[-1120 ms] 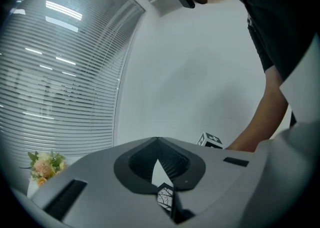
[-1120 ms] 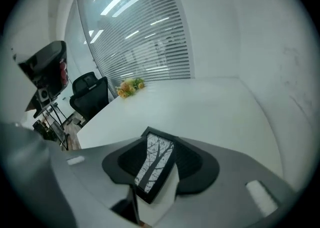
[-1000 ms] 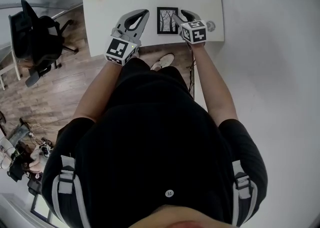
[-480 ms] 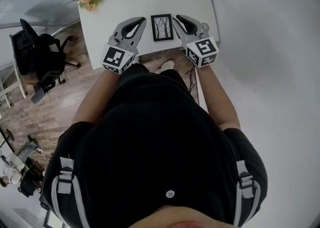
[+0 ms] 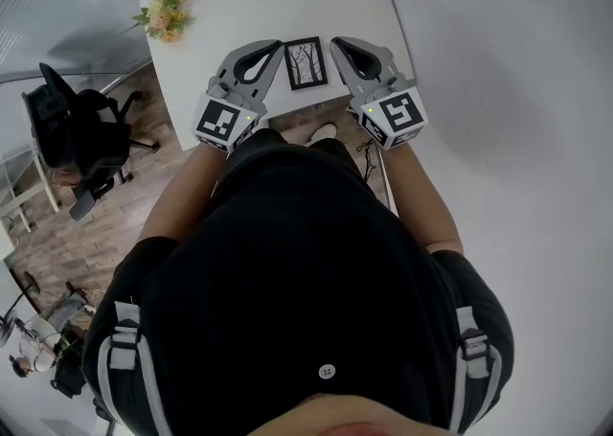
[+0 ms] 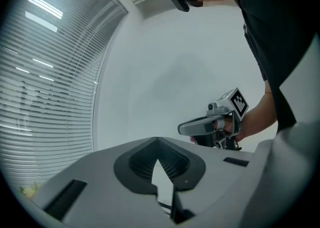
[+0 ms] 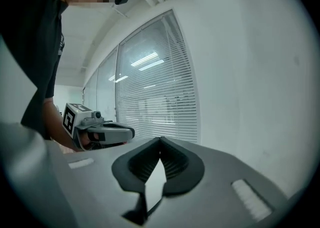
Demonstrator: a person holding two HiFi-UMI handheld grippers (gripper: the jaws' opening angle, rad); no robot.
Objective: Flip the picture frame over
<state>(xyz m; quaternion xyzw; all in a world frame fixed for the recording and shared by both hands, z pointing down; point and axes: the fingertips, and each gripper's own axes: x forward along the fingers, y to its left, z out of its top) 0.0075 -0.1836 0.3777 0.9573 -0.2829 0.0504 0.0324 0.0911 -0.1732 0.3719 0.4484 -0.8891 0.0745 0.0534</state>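
The picture frame (image 5: 305,63), black-edged with a tree print facing up, lies flat on the white table (image 5: 249,3) near its front edge. My left gripper (image 5: 277,45) hovers just left of the frame, and in its own view (image 6: 157,140) the jaws meet with nothing between them. My right gripper (image 5: 337,43) hovers just right of the frame; its jaws have just been closing and now stand shut and empty (image 7: 160,140). Neither touches the frame. Each gripper view shows the other gripper, the right gripper (image 6: 210,126) and the left gripper (image 7: 102,133), held level in the air.
A bunch of flowers (image 5: 163,11) stands at the table's far left corner. A black office chair (image 5: 81,132) sits on the wood floor to the left. A white wall (image 5: 498,60) runs close along the table's right side. Window blinds (image 7: 155,96) lie beyond.
Both grippers have risen off the table, the right one more. The right gripper has left the frame's right edge and its jaws have closed. The frame stays flat, picture up.
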